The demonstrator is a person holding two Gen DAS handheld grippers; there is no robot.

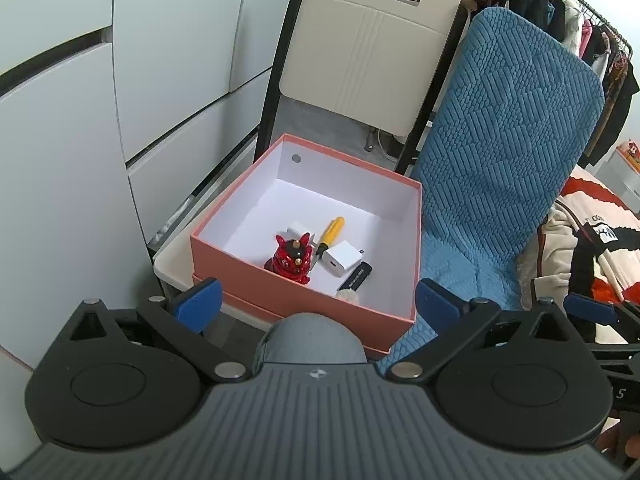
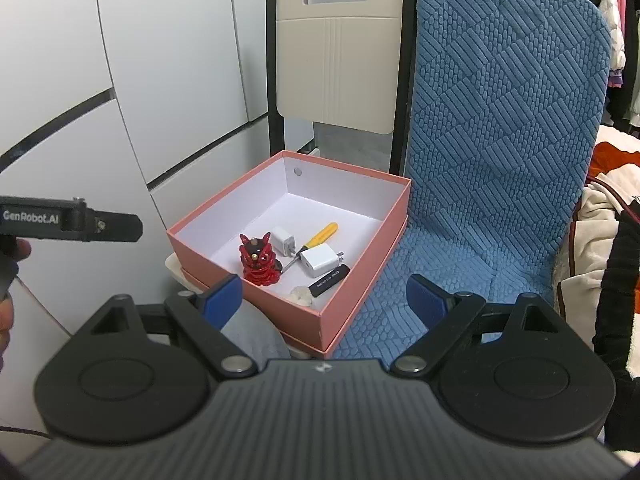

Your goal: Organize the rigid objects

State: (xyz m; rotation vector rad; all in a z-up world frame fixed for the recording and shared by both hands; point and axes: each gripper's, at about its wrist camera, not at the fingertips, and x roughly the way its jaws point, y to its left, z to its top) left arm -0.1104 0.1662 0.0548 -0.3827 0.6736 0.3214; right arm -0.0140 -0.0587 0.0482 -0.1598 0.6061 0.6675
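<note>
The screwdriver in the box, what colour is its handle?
Yellow. The screwdriver shows best in the right wrist view.

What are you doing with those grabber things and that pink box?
A person is tidying small hard things into the pink box. Already inside are a red figurine, a yellow screwdriver, two white chargers and a black stick. Both the left gripper and right gripper are open and hold nothing, hovering near the box.
</note>
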